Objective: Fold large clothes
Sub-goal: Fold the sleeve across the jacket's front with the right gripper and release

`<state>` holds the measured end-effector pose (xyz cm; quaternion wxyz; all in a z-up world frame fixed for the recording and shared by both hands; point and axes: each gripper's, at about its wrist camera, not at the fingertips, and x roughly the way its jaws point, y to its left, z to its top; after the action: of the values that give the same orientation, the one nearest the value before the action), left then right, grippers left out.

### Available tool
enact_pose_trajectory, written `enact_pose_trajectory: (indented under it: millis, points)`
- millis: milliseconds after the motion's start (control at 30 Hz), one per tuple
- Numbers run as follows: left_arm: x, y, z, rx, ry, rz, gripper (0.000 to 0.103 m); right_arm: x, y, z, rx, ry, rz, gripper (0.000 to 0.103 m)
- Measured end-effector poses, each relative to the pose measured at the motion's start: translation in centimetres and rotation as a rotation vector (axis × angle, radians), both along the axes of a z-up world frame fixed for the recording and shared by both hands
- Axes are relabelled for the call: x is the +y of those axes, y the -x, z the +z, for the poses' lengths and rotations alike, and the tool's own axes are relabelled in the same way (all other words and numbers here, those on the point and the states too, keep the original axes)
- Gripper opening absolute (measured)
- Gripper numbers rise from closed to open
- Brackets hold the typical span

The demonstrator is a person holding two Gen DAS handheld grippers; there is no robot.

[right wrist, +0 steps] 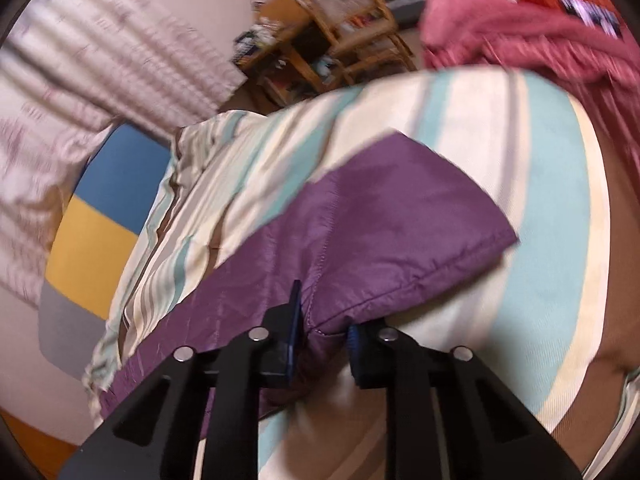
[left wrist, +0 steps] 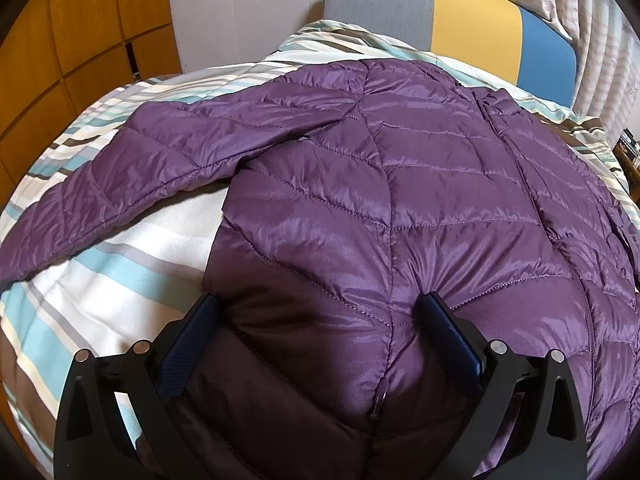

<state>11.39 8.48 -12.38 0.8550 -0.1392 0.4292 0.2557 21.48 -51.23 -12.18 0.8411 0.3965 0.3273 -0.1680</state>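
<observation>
A purple quilted puffer jacket lies spread on a striped bed cover, zipper up, one sleeve stretched out to the left. My left gripper is open, its fingers wide apart and pressed down on the jacket's lower left hem. In the right wrist view my right gripper is shut on the edge of the other sleeve, near its cuff, which lies across the bed cover. That view is blurred by motion.
A grey, yellow and blue headboard stands beyond the jacket. Wooden cabinets line the left wall. Pale curtains, a wooden rack and pink-red fabric show around the bed.
</observation>
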Motion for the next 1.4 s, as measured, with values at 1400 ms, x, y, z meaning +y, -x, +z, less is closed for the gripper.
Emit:
enact_pose_trajectory:
  millis: [1400]
  points:
    - [0.3, 0.5, -0.4, -0.054, 0.029, 0.008, 0.1, 50.3, 0.5, 1.3, -0.49, 1.025, 1.182, 0.008]
